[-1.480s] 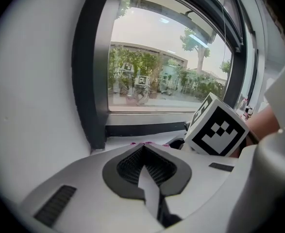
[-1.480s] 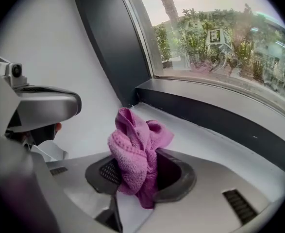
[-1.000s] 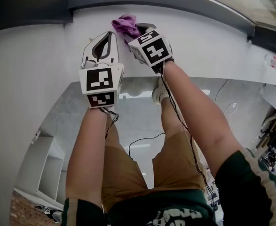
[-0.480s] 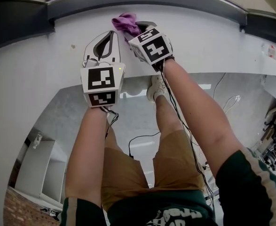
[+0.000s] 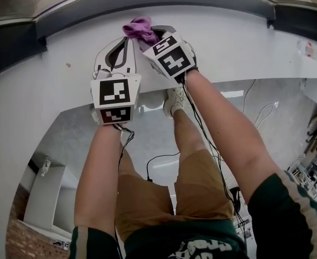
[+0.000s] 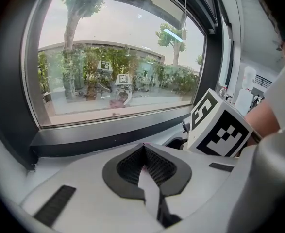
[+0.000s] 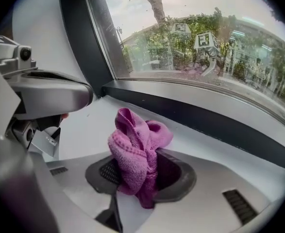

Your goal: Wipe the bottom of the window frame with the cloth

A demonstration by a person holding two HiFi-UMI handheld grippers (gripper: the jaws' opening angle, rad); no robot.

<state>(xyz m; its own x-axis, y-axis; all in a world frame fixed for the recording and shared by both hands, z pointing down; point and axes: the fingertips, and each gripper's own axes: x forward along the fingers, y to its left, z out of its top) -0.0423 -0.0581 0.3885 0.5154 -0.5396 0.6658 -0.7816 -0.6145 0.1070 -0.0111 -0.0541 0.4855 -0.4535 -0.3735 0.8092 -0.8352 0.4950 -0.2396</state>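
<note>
I held both arms [image 5: 100,171] stretched forward; my left gripper [image 6: 143,146] was closed, seemingly empty, my right gripper [image 7: 138,155] clamped on the cloth [image 7: 131,130].

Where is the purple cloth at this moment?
The crumpled purple terry cloth is clamped in the right tongs, over the white sill just short of the dark bottom window frame, top centre in the head view.

Left hand-held gripper [image 6: 144,147] — jaws together

I'm seeing the bunched magenta terry cloth [image 7: 135,149] sitting pinched in the right gripper [image 7: 141,171], over the white sill [image 7: 86,130], near the dark grey window-frame bottom rail [image 7: 205,118].
</note>
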